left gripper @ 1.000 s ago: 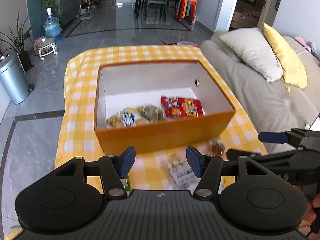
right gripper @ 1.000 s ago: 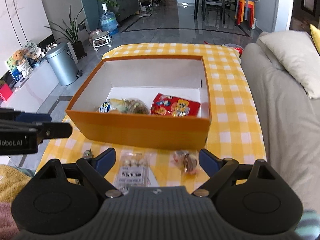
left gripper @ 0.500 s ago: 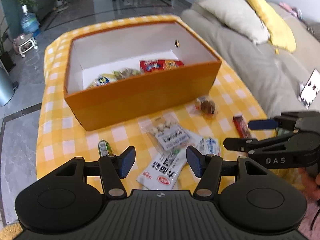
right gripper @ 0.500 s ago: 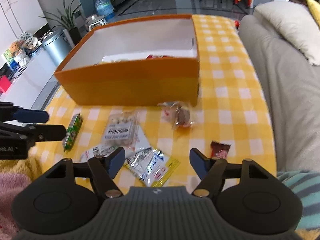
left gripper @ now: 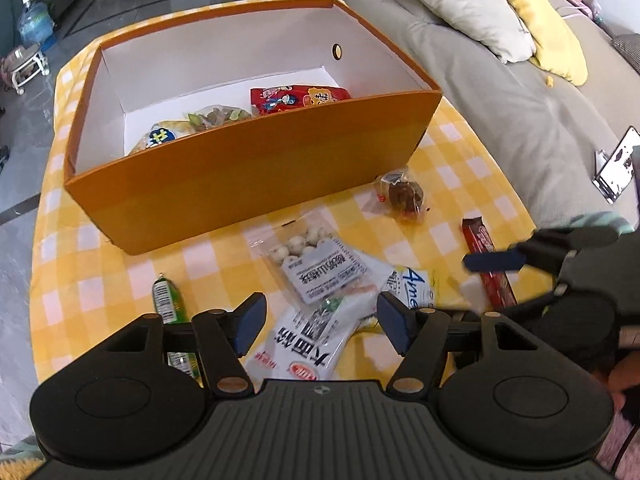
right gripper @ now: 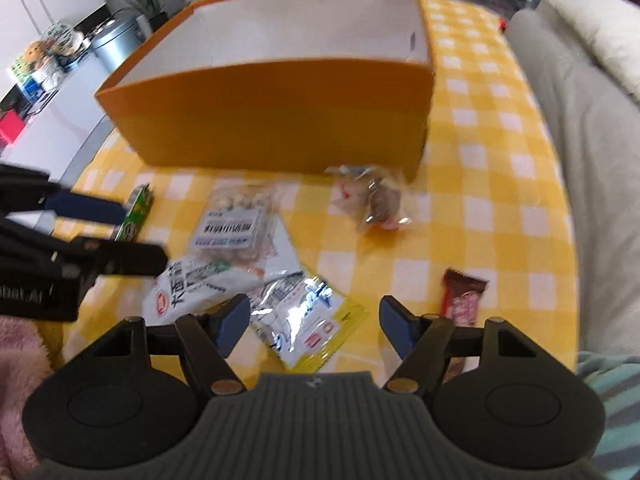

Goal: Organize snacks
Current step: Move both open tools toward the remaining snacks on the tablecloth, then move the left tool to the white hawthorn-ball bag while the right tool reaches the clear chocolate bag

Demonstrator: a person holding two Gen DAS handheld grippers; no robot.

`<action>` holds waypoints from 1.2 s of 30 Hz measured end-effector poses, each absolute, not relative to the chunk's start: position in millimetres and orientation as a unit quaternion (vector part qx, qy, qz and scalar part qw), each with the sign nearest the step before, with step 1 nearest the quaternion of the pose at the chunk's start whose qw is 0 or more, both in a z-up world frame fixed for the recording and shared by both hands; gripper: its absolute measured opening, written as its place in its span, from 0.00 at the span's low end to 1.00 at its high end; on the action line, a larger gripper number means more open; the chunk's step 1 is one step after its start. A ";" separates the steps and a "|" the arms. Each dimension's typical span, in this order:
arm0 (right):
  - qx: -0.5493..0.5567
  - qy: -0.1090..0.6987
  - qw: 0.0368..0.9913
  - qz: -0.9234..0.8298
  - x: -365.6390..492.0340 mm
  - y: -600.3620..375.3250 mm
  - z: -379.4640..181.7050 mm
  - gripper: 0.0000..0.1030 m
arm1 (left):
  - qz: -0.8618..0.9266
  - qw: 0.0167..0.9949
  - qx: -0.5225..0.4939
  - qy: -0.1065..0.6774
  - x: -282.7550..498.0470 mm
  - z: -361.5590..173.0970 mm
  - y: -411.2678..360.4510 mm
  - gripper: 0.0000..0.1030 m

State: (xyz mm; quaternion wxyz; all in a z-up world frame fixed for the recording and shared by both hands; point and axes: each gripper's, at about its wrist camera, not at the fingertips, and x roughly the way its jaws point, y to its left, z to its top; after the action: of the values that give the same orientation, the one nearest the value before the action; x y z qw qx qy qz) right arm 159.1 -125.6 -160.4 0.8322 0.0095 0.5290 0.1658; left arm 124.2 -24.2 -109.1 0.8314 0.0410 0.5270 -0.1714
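Ahead of me: orange box wall blocks the way.
Box top: open, I can reach in.
Right side: sofa hems the table.

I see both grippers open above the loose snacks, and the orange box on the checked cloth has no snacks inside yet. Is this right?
Not quite. The orange box already holds snacks: the left wrist view shows a red packet and two clear bags on its floor. The rest stands: the left gripper and right gripper are both open above the loose snacks on the checked cloth.
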 end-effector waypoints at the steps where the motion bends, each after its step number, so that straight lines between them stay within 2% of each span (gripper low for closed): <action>1: 0.009 0.535 0.826 0.175 160.5 -123.8 -164.3 0.68 | -0.172 0.829 0.040 0.530 125.9 -110.9 -25.7 0.72; 5: -0.014 0.552 0.810 0.196 166.4 -114.0 -177.0 0.74 | -0.171 0.818 0.047 0.547 130.3 -120.6 -28.0 0.72; 10: -0.029 0.556 0.804 0.209 171.8 -107.2 -184.6 0.74 | -0.157 0.813 0.029 0.561 134.2 -126.2 -14.2 0.72; 18: -0.024 0.495 0.853 0.167 185.1 -118.6 -163.6 0.73 | -0.117 0.827 -0.037 0.549 140.8 -116.9 18.0 0.72; 25: -0.013 0.475 0.870 0.134 205.2 -130.0 -157.4 0.64 | -0.117 0.821 -0.074 0.553 158.4 -118.1 3.2 0.73; 28: -0.010 0.475 0.870 0.130 216.2 -134.7 -161.8 0.57 | -0.109 0.811 -0.094 0.567 168.9 -127.4 -8.4 0.73; 31: -0.006 0.478 0.869 0.129 224.6 -137.1 -168.1 0.56 | -0.087 0.804 -0.101 0.579 177.0 -137.4 -19.3 0.77; 36: -0.001 0.483 0.866 0.130 233.5 -141.5 -178.8 0.47 | -0.071 0.798 -0.092 0.592 185.3 -147.6 -34.4 0.81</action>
State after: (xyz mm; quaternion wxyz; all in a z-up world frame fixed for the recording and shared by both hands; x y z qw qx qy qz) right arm 233.5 -141.5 -178.8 0.8658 -0.0005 0.4832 0.1298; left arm 185.3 -34.4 -147.6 0.7978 -0.0916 0.5917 -0.0706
